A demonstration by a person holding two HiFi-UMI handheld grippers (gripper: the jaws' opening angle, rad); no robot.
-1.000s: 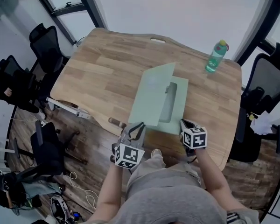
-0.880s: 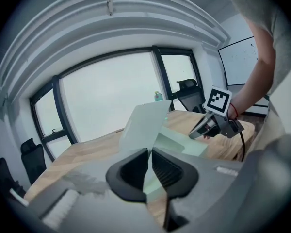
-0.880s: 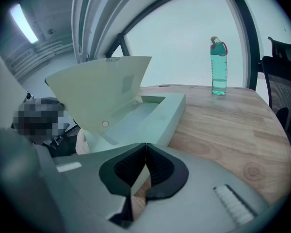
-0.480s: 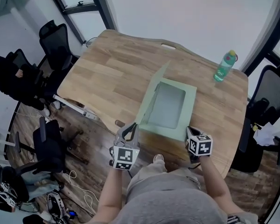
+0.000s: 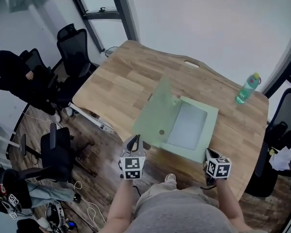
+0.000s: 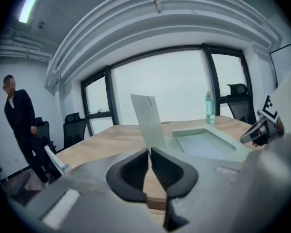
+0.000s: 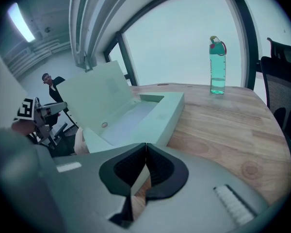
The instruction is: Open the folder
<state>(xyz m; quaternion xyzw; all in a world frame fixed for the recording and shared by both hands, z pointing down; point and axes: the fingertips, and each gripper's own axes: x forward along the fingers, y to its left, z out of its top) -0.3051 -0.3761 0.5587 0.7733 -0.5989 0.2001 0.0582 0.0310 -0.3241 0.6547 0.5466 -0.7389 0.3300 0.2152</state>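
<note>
A pale green box folder lies on the wooden table [image 5: 126,76], its base [image 5: 211,118] open to view. Its lid [image 5: 155,110] stands tilted up and leans to the left, with a snap button [image 5: 161,132] on the inside. My left gripper [image 5: 135,138] is shut on the lid's free edge at the near left; in the left gripper view the lid [image 6: 148,118] rises from the closed left gripper [image 6: 149,152]. My right gripper [image 5: 208,152] is shut at the base's near right corner, and green shows between the jaws of the right gripper [image 7: 145,147].
A green bottle [image 5: 247,89] stands at the table's far right corner, away from the folder. Black office chairs [image 5: 77,45] crowd the left side. A person in dark clothes [image 6: 19,125] stands to the left. Another chair [image 5: 281,130] is at the right.
The lid has swung up and over to the left, uncovering the base. My left gripper moved left with the lid's edge. The right gripper stayed at the near right corner.
</note>
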